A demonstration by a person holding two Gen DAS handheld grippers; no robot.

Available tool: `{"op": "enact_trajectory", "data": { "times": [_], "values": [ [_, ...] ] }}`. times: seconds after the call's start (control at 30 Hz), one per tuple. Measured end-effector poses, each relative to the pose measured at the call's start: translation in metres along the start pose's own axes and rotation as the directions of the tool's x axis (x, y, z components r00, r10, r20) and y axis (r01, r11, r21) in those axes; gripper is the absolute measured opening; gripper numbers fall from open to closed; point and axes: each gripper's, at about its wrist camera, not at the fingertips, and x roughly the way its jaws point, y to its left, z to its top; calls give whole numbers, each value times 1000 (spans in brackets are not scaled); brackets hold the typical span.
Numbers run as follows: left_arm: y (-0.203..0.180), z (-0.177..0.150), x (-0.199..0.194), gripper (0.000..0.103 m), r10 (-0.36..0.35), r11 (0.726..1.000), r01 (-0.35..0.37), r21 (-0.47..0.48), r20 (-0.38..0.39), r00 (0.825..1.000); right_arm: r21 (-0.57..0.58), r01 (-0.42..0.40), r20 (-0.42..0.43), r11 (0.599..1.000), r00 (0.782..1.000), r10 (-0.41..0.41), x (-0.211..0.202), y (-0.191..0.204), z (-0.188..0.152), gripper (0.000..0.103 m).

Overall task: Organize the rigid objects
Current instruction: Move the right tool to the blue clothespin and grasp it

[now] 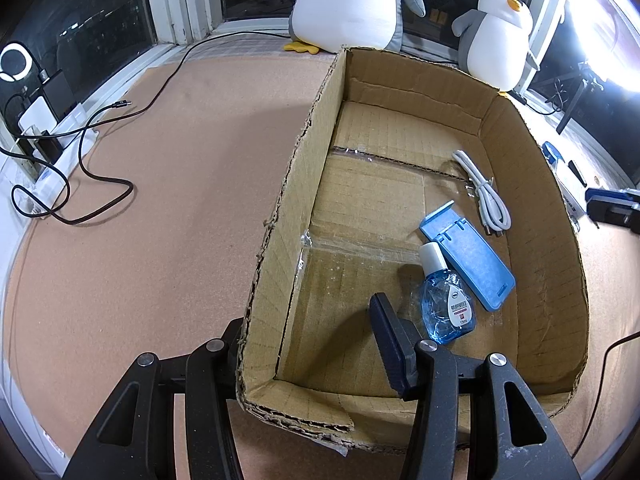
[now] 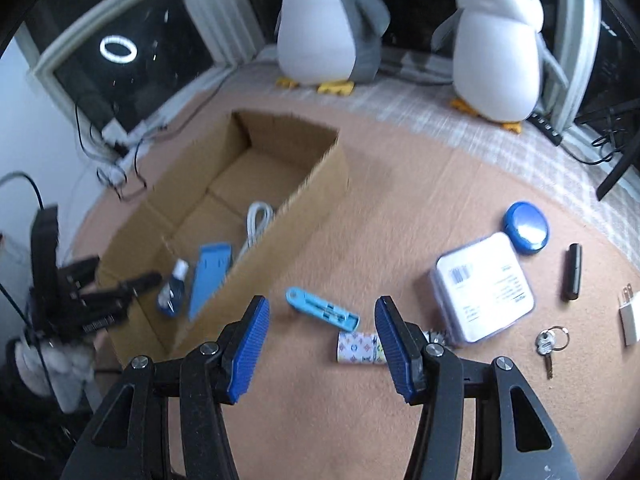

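An open cardboard box [image 1: 536, 208] holds a blue liquid bottle [image 1: 446, 304], a blue flat stand [image 1: 468, 256] and a coiled white cable [image 1: 486, 192]. My left gripper [image 1: 308, 316] is open and straddles the box's near left wall, with one finger inside and the other outside, mostly hidden by the wall. My right gripper [image 2: 322, 306] is open above the mat, right of the box [image 2: 280, 216]. Just beyond its fingertips lies a light-blue folding tool [image 2: 322, 309]. A patterned roll [image 2: 358, 347] is partly hidden behind its right finger.
On the cork mat to the right lie a white-lidded case [image 2: 484, 288], a blue round case [image 2: 526, 228], a black stick [image 2: 572, 278], keys [image 2: 548, 344] and a white plug [image 2: 628, 318]. Two plush penguins [image 2: 500, 40] stand at the back. A black cable [image 1: 100, 184] trails at the left.
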Motion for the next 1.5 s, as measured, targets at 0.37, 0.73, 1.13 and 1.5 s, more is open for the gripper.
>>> {"op": "enact_trajectory", "data": {
  "times": [0.37, 0.73, 1.13, 1.5],
  "values": [
    [0, 0, 0, 54, -1, 1000, 1, 0, 0, 1000, -160, 73, -85, 985, 993, -87, 34, 15, 1, 51],
    [0, 0, 0, 54, -1, 1000, 1, 0, 0, 1000, -174, 119, -102, 978, 985, -138, 58, 19, 7, 51],
    [1, 0, 1, 54, -1, 1000, 1, -1, 1, 1000, -28, 126, -83, 992, 988, -128, 54, -5, 9, 11],
    [1, -1, 1, 54, -3, 1000, 3, -2, 1, 1000, 125, 31, 32, 992, 999, -35, 16, -10, 10, 11]
  ]
}}
